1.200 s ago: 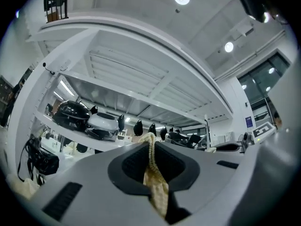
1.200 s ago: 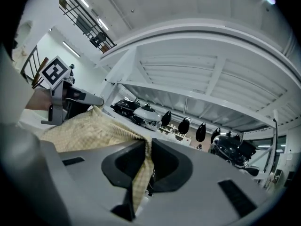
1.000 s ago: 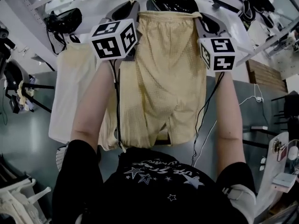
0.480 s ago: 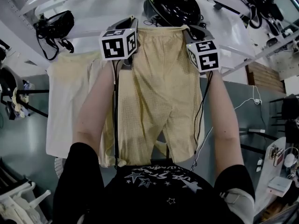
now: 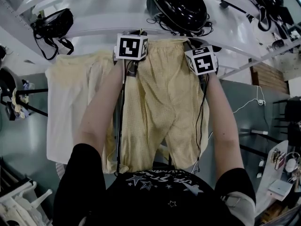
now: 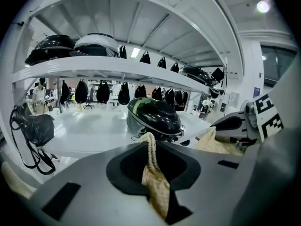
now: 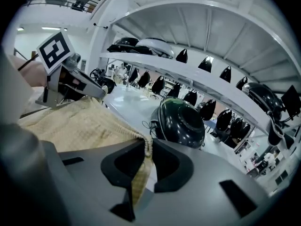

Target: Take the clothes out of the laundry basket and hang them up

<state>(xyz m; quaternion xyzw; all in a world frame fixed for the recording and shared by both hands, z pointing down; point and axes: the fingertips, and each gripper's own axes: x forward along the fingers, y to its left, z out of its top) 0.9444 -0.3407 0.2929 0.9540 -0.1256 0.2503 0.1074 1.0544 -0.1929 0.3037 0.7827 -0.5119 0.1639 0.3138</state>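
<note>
Left gripper [image 6: 153,172] and right gripper [image 7: 140,173] each nip one waistband end of the yellow shorts [image 5: 164,107], jaws barely apart, the left's having just eased wider on the cloth, so the garment hangs spread flat against the white rail [image 5: 94,31], apparently for draping there

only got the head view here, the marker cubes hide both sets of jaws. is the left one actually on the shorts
observer: yes. In the left gripper view the left gripper pinches the yellow shorts at their top edge, cloth between its jaws, though the jaws have just been opening a little.
operator: and the right
observer: the right gripper pinches the other top corner, with cloth hanging down between its jaws.
operator: what's above the table, my view cuts off there
observer: a white shelf runs overhead with more helmets on it.
</note>
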